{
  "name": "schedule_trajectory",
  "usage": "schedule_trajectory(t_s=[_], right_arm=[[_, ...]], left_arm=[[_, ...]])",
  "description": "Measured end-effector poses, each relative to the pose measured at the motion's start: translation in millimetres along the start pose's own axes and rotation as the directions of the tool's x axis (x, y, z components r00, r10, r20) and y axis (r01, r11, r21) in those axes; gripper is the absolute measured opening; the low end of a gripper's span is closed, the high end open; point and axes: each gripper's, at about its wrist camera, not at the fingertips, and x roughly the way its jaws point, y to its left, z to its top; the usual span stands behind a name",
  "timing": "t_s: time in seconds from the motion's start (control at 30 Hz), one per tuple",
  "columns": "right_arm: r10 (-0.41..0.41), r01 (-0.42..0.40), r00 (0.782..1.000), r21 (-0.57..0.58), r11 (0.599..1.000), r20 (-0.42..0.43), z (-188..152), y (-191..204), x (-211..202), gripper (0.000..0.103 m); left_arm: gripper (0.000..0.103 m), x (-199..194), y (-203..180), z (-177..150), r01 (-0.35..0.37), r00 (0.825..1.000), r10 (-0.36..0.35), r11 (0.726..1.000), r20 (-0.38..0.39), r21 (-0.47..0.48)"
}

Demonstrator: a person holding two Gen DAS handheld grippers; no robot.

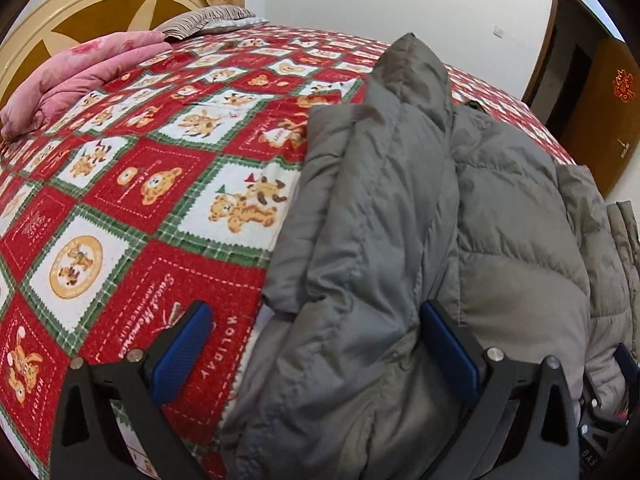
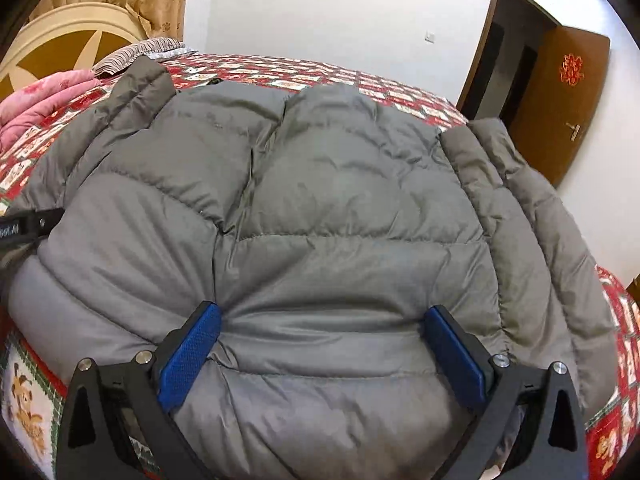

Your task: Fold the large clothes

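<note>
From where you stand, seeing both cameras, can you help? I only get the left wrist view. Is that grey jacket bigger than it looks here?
Observer: Yes. In the right wrist view the grey jacket spreads broadly, with a sleeve lying along its far right side.
Operator: Where is the other gripper?
Observer: The right gripper is open, its blue pads set against the jacket's near hem.
Operator: Anything beyond that sleeve?
Observer: More of the red patterned bedspread, at the bed's right edge.

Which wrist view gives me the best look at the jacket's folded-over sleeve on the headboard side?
Left wrist. The sleeve lies folded along the grey jacket, seen full length beside the open left gripper. The right wrist view shows only its far end, at the picture's upper left.
</note>
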Motion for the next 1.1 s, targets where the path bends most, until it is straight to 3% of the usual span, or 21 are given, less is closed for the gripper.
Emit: schedule_trajectory(t_s=[0.1,0.17,0.3,0.37,0.5,0.53,0.8,0.9,1.0,1.1], right_arm=[[0.001,-0.001,1.0,0.007,1.0,0.011,-2,0,1,0.101],[-0.004,0.004,1.0,0.008,1.0,0.019,-3,1,0,0.101],[-0.008,0.007,0.999,0.013,1.0,0.033,-10,0,-3,0.101],[-0.01,0.01,0.999,0.014,1.0,0.038,-12,0,-5,0.101],[-0.012,0.011,0.999,0.021,1.0,0.035,-14,3,-6,0.101],[-0.016,0.015,0.999,0.02,1.0,0.035,-14,4,-7,0.101],[-0.057,0.058,0.998,-0.009,0.998,0.03,-12,24,-14,0.101],[-0.031,0.032,0.999,-0.035,0.999,0.03,-10,44,-16,0.101],[-0.045,0.047,0.998,-0.052,0.998,0.034,-9,59,-17,0.101],[-0.058,0.06,0.997,-0.053,0.997,0.047,-13,60,-19,0.101]], left_arm=[[0.103,-1,-1,-1,0.007,1.0,-0.007,1.0,0.007,0.005],[0.095,-2,-3,-2,0.029,0.999,-0.029,0.999,0.013,0.013],[0.063,-9,-9,-6,0.111,0.993,-0.112,0.993,0.027,0.046],[0.052,-12,-11,-8,0.137,0.99,-0.139,0.99,0.037,0.042],[0.017,-16,-13,-9,0.22,0.974,-0.223,0.974,0.043,0.06],[0.014,-18,-13,-9,0.223,0.973,-0.226,0.973,0.049,0.064],[0.01,-44,7,-4,0.231,0.964,-0.238,0.97,0.117,0.069],[0.009,-56,23,1,0.214,0.964,-0.221,0.975,0.147,0.061],[0.009,-54,39,6,0.22,0.964,-0.225,0.974,0.144,0.05],[0.017,-49,39,7,0.208,0.966,-0.218,0.975,0.141,0.081]])
